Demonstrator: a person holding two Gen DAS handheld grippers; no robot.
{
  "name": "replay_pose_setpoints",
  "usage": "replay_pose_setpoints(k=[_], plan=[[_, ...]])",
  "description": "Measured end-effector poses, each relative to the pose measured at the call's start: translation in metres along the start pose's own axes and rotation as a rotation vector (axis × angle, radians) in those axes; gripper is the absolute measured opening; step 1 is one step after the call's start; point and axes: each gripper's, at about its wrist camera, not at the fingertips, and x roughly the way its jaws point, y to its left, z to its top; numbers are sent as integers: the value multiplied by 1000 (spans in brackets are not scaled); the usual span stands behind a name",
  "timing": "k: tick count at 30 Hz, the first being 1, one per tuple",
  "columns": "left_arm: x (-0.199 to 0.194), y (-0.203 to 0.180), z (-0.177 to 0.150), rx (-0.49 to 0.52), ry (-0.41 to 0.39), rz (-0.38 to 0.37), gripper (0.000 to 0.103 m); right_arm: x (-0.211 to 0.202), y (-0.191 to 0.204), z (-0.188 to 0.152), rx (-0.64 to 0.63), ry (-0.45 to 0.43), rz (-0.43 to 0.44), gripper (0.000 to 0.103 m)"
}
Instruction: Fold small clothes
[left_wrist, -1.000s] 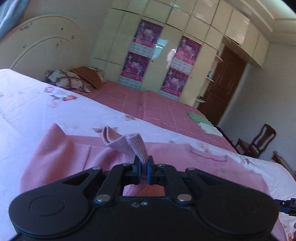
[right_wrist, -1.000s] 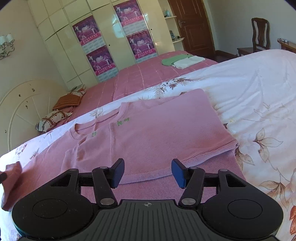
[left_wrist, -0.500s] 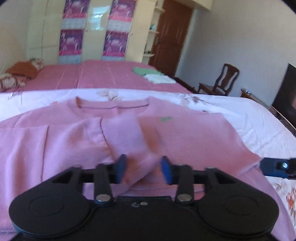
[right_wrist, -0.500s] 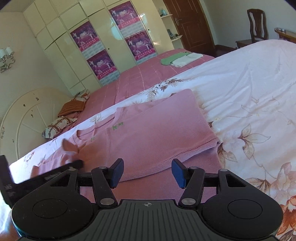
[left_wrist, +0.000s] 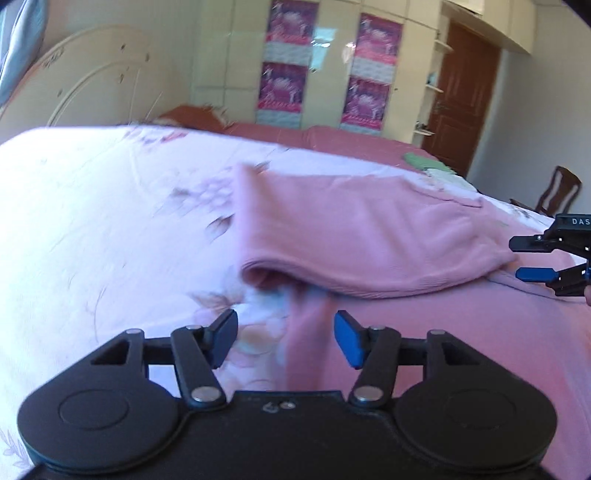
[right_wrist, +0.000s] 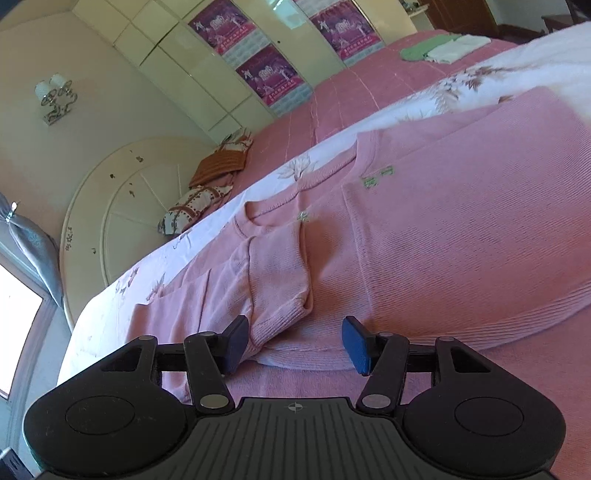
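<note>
A bed (right_wrist: 369, 99) with a white floral sheet (left_wrist: 110, 229) carries a pink rib-knit sweater (right_wrist: 461, 229), its sleeve (right_wrist: 277, 280) folded across the chest. The left claw (left_wrist: 284, 341), its jaws having just been narrowing, stands parted and empty over the sweater's edge. The right claw (right_wrist: 295, 343) hangs parted, empty, above the hem, lettered "DAS".

The left wrist view is smeared by motion: the pink sweater (left_wrist: 369, 240) has soft edges, and the floral sheet (left_wrist: 110, 221) shows its print only as streaks. The right gripper (left_wrist: 546, 258) is cut off by that picture's right edge. The sweater's lower hem runs under the right gripper's body in the right wrist view.
</note>
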Motion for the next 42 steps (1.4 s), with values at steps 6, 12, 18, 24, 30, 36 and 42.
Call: replay_pose_setpoints(k=[6,12,18,24,30,36,42], plan=[[15,5,10,-8,-32,14,46,18,20,5,-94,2,-47,3],[16,8,7,9,-41,2,34,-55,35,10,-243,-245,-111,3],[14,3,14,23,-56,-19,29,-43,11,1,-198,-155,-166,3],[21,6,16,19,-20,-35,22,-44,4,-5,-176,-156,-193,3],[25,2,17,31,-6,-40,20,-52,-1,-8,-168,-163,-197,3],[12,11,23,71,12,-75,43,-47,-20,-17,-117,-94,-234,4],[10,13,49,32,-70,-138,49,-63,-23,13,-117,-175,-200,34]])
